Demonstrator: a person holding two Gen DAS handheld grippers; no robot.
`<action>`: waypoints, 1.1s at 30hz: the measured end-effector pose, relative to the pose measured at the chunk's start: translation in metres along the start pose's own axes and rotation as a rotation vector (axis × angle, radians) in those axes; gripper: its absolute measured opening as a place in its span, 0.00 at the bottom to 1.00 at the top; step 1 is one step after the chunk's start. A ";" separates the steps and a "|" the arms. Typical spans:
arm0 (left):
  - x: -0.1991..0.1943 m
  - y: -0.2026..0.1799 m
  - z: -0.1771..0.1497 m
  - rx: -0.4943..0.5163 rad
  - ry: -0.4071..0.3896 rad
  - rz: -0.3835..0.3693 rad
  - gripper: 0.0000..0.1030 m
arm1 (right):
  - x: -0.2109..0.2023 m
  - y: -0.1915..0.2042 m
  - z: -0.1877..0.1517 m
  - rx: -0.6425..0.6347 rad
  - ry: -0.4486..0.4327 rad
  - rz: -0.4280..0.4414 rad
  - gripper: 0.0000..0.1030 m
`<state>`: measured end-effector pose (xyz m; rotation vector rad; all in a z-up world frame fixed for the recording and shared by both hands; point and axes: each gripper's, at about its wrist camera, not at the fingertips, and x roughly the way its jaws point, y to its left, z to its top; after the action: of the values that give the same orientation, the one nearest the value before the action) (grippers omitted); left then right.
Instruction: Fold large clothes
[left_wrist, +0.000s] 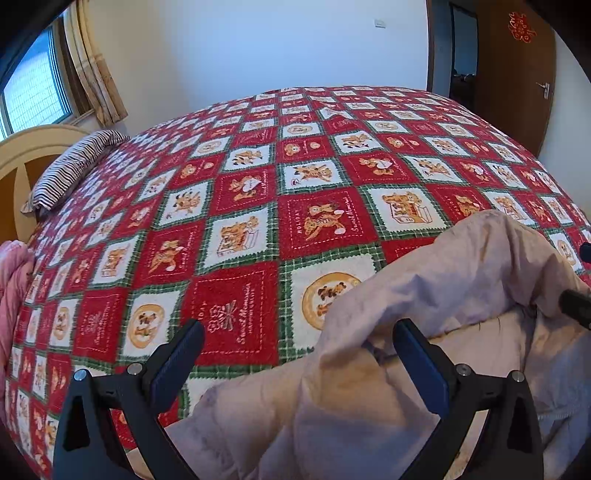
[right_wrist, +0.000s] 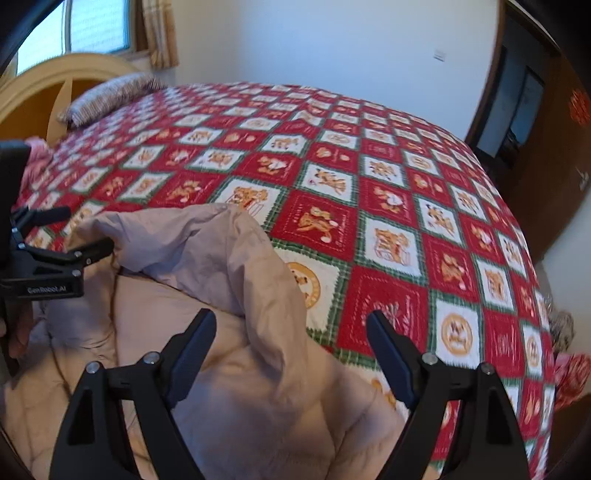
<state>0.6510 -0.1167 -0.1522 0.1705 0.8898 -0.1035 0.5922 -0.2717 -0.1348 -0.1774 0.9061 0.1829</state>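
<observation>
Just below both grippers, a pale pink padded coat (left_wrist: 424, 295) lies rumpled on the near edge of the bed (left_wrist: 258, 206). Jaws of the left gripper (left_wrist: 299, 354) stand spread, with a fold of coat between them and nothing pinched. Right gripper (right_wrist: 291, 343) jaws are likewise spread over the coat. A red, white and green checked blanket (right_wrist: 388, 229) covers the bed; a striped pillow (left_wrist: 70, 170) lies by the headboard (left_wrist: 22, 151), under a window (left_wrist: 33, 88).
</observation>
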 end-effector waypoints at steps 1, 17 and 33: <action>0.002 -0.001 0.000 -0.001 0.003 -0.004 0.99 | 0.004 0.001 0.001 -0.008 0.006 -0.001 0.83; -0.019 -0.005 0.001 0.051 -0.042 -0.128 0.08 | 0.006 -0.001 -0.007 -0.044 0.025 0.006 0.13; -0.052 0.002 -0.073 0.145 -0.129 -0.108 0.02 | -0.025 0.008 -0.059 -0.127 -0.056 -0.057 0.09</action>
<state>0.5630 -0.1001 -0.1572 0.2479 0.7632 -0.2767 0.5301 -0.2795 -0.1519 -0.3140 0.8331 0.1912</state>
